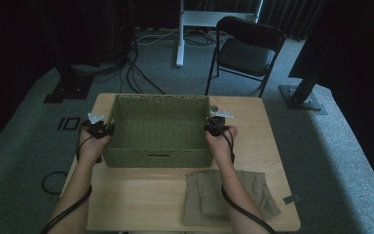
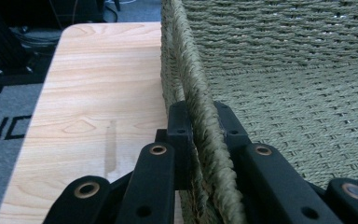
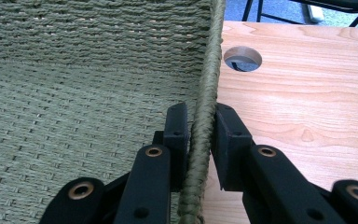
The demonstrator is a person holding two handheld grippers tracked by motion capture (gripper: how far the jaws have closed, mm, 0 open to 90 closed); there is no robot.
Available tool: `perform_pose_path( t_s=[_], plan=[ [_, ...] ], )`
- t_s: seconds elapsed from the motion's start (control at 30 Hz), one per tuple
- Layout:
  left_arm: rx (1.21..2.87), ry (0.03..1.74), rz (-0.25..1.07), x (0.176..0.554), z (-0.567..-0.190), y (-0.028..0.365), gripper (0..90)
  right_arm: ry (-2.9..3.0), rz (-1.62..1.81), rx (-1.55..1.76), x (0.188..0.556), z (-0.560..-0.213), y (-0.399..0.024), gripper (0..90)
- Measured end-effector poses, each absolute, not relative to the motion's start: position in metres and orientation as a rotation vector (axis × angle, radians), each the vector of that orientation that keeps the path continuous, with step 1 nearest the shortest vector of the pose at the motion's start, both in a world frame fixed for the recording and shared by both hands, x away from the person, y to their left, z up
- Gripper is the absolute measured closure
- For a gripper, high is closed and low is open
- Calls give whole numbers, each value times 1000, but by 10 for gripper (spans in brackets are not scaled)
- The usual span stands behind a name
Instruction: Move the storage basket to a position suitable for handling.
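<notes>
Now both claws are clamped on the woven basket [image 1: 158, 129], which sits toward the far half of the bench [image 1: 141, 200]. Left claw [image 1: 99, 129] bites the left wall's rim, one jaw inside, one outside; right claw [image 1: 215, 127] does the same on the right wall.

Step in hand, by my reading: grip secured on both sides, lift or shift not yet begun. Next move likely calls for both hands rising together and level, or the soft walls will twist.

Materials: basket is olive-green rope weave, rectangular, with a thick braided rim and a slot handle in the near wall. Bench top is pale wood grain with a round cable hole [image 3: 243, 58]. Folded khaki cloth [image 1: 229, 197] lies near the front edge, apart from the basket.
</notes>
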State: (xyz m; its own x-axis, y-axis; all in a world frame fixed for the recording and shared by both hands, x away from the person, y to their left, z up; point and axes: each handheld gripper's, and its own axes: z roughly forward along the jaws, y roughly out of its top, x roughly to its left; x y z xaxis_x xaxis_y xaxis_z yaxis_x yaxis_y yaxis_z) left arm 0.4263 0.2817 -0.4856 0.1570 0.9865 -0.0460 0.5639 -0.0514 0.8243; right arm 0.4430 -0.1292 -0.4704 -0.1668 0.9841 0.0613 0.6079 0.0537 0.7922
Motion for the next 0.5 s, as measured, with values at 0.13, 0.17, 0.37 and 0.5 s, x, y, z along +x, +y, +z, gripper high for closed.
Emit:
perform_pose_path(
  t_s=[0.13, 0.17, 0.37, 0.5],
  plan=[
    [1712, 1496, 736, 427, -485, 277, 807, 1828, 962, 1589, 443, -470, -134, 768],
    [1717, 1495, 735, 427, -485, 275, 807, 1829, 954, 1585, 443, -470, -135, 769],
    [1720, 1495, 727, 428, -485, 265, 811, 1828, 950, 1590, 444, -470, -145, 768],
    [1723, 1493, 724, 429, -485, 258, 811, 1828, 944, 1589, 444, -470, -152, 769]
  ],
)
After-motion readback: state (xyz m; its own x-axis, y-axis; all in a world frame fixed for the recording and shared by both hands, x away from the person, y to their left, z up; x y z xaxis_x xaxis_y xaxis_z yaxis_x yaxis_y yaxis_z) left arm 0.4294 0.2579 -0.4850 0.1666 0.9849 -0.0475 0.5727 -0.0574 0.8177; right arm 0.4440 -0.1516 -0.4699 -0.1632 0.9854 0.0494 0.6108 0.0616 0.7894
